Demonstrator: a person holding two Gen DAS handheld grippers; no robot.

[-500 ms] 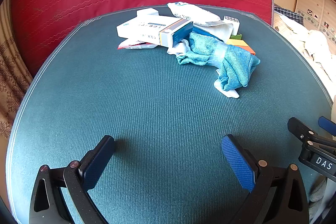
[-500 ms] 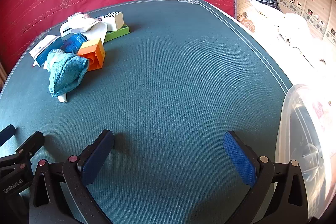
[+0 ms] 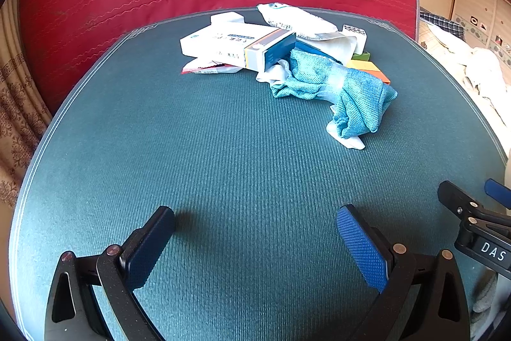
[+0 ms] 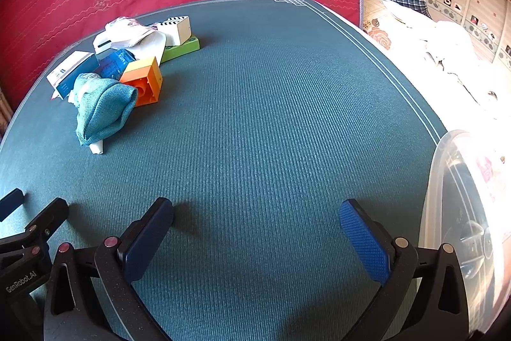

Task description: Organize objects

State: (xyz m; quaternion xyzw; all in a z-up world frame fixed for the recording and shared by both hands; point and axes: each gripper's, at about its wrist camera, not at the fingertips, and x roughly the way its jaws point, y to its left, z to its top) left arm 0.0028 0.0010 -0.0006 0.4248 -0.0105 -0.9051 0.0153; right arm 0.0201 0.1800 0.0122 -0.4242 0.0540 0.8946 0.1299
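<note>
Both the left tool (image 3: 255, 242) and the right tool (image 4: 257, 240) stand wide and empty above the green surface (image 4: 271, 123), while the soft, light teal cloth (image 3: 348, 95) lies at the far pile, probably easiest to pinch at its bunched fold.

Orange block (image 3: 370, 67): in left wrist view mostly hidden behind teal cloth (image 3: 348, 98), only a strip showing at 1 o'clock. Print on white box (image 3: 223, 43) too small to read. Clear bin (image 4: 453, 200) cut off by frame edge at 4 o'clock in right wrist view; contents washed out by glare.
</note>
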